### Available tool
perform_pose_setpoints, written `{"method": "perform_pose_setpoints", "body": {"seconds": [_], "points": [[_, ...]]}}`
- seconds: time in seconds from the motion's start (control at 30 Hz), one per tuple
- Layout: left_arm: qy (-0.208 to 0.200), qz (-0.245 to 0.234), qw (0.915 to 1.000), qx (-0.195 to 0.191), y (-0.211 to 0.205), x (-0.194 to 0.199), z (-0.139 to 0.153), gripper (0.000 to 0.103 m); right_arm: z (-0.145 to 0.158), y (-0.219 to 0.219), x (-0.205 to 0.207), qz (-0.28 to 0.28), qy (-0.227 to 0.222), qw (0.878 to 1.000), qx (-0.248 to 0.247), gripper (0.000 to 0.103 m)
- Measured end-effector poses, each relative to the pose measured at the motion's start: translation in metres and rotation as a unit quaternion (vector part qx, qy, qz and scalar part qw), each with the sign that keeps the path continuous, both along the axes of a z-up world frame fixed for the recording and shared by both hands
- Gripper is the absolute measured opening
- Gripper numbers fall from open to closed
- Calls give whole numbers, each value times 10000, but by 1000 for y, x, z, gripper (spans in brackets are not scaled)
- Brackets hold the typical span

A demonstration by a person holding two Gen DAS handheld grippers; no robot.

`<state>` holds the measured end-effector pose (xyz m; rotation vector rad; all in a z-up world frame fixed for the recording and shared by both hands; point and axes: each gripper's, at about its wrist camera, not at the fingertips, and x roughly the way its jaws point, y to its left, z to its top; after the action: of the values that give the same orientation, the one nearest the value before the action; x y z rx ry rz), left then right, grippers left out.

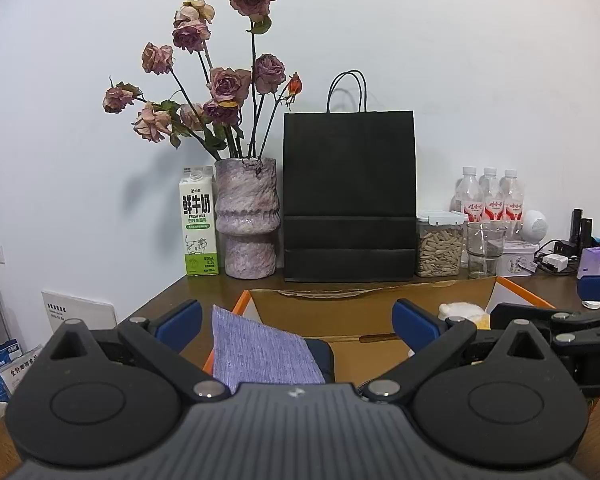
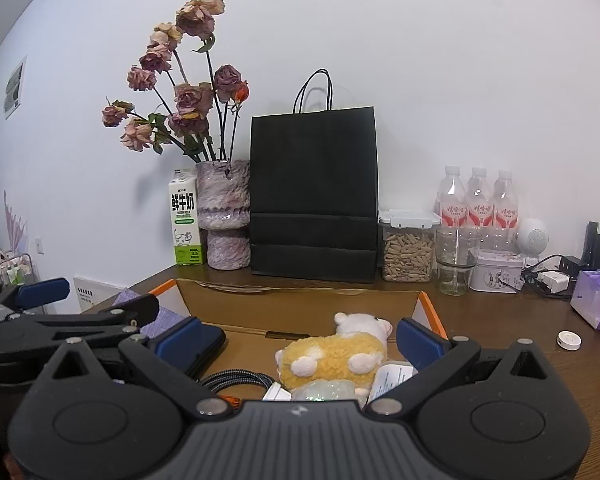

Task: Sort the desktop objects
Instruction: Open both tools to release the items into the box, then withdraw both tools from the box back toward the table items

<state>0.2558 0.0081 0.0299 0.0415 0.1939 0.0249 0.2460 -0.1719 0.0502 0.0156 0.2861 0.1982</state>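
Directly between the wide-apart fingers of the right hand-held gripper (image 2: 298, 338), the plush toy (image 2: 334, 354) in the cardboard box (image 2: 300, 300).

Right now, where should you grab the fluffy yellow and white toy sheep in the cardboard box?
Grip the fluffy yellow and white toy sheep across its round yellow body, coming down from above. It lies in the open cardboard box with its white head toward the back wall, and the soft middle looks widest and easiest to squeeze. The right gripper, jaws open, is already over it.
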Motion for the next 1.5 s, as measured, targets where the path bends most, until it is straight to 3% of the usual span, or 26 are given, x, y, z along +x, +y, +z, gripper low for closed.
{"method": "perform_pose_setpoints", "body": {"seconds": [0.93, 1.5], "points": [[-142, -263, 9994, 153, 1, -33, -16, 103, -28, -7, -34, 27, -6, 9998, -180, 103], [216, -46, 9997, -114, 19, -62, -28, 103, -49, -11, -68, -143, 358, 9986, -363, 103]]}}
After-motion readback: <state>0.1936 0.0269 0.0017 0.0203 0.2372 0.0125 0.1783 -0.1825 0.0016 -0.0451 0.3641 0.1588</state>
